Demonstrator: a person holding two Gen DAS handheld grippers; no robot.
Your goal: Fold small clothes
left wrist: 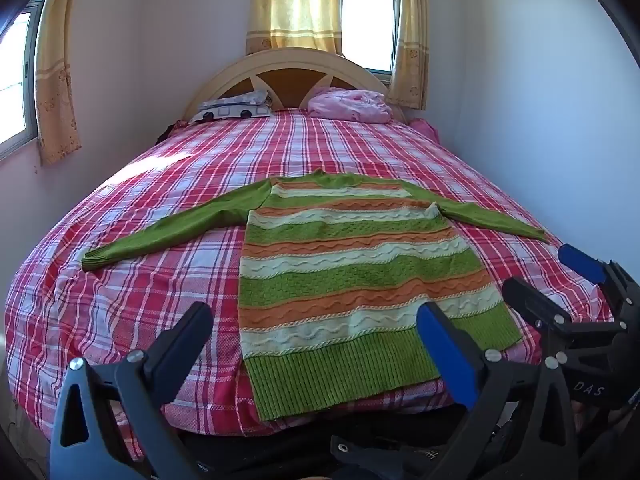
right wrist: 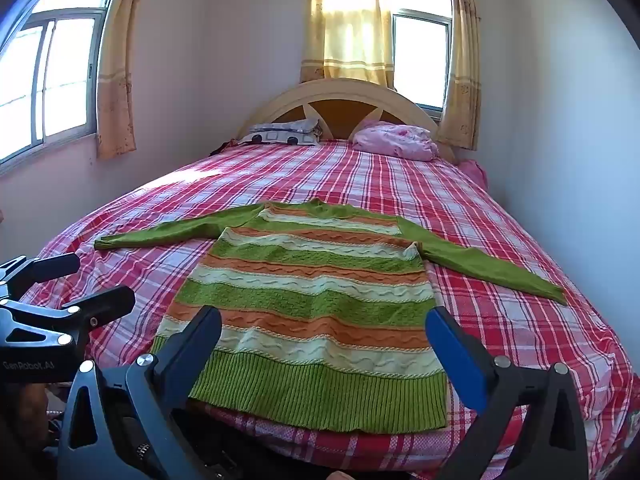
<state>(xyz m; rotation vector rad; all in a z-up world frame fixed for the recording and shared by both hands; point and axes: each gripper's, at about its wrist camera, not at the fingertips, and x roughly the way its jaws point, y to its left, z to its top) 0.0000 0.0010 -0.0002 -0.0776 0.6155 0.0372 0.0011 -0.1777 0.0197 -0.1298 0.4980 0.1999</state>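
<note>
A bed [left wrist: 168, 184] with a red-and-white plaid cover carries a striped green, orange and cream sweater [left wrist: 348, 276] spread flat at its near end, sleeves out. At the far end lie a patterned pillow [left wrist: 232, 109] left and a pink bundle [left wrist: 348, 106] right.

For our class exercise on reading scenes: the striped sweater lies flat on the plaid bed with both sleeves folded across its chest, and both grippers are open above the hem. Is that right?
Not quite. The striped sweater lies flat on the plaid bed, but both sleeves are spread straight out to the sides, not folded across its chest, as the right wrist view shows. The left gripper and right gripper are open above the hem.
</note>
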